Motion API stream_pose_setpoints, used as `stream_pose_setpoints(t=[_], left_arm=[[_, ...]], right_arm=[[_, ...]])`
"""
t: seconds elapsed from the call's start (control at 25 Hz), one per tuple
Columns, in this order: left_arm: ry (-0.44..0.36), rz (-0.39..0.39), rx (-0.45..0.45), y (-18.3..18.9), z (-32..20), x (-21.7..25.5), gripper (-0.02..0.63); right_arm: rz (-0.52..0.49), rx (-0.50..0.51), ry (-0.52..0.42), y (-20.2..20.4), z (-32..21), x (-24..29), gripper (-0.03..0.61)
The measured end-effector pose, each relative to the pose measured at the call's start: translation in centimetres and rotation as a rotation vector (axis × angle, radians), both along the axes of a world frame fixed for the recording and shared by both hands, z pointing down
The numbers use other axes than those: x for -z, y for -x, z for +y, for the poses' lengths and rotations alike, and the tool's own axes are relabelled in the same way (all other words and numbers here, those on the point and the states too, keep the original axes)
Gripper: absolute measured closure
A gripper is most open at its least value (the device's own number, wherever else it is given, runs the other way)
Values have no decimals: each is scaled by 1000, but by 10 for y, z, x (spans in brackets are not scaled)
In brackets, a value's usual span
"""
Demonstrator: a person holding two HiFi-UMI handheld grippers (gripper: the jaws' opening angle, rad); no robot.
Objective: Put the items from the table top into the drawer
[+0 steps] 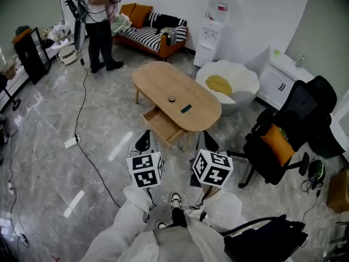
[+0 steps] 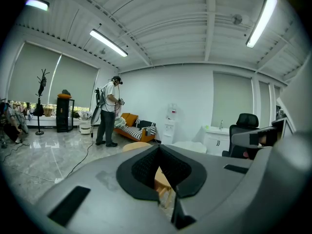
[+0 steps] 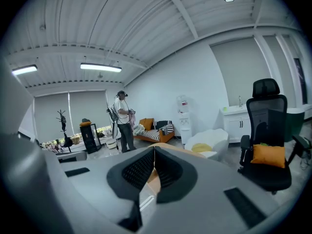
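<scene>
Marble floor (image 1: 106, 119) open before table (image 1: 163, 79), drawer (image 1: 161, 126) out at near edge, left tongs (image 1: 143, 141), right tongs (image 1: 210, 142) both clenched

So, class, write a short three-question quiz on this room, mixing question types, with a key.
1. True or false: the drawer of the table is shut.
2. How many small items lie on the table top? A) none B) two C) five
3. Fill in: the left tool and the right tool both have jaws ____, nothing between them.
Key: 1 false, it stands open. 2 B: a dark ring and a green piece. 3 shut.
</scene>
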State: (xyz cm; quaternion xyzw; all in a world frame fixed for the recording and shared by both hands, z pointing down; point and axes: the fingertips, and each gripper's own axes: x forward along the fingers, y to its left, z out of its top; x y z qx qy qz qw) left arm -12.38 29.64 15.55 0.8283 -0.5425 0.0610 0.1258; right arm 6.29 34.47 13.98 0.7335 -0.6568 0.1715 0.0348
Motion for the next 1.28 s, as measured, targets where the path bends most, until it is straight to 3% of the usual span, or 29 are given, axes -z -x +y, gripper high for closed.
stream_pose_setpoints(t=[0.6,0.88,1.04,1.28], left_arm=[[-12,-2,38,-51,-132,8,618],[-9,-30,41,-78,-159,-5,618],[3,-84,66,-80,-164,-17,618],[21,-86,69,-79,-188,-26,618]], right_arm=[[10,87,0,-46,-153,11,515],[-28,73,14,-80,-182,-5,515],[-39,76,43,-84,-186,-22,515],[-57,66,73,-88,-207,-38,515]])
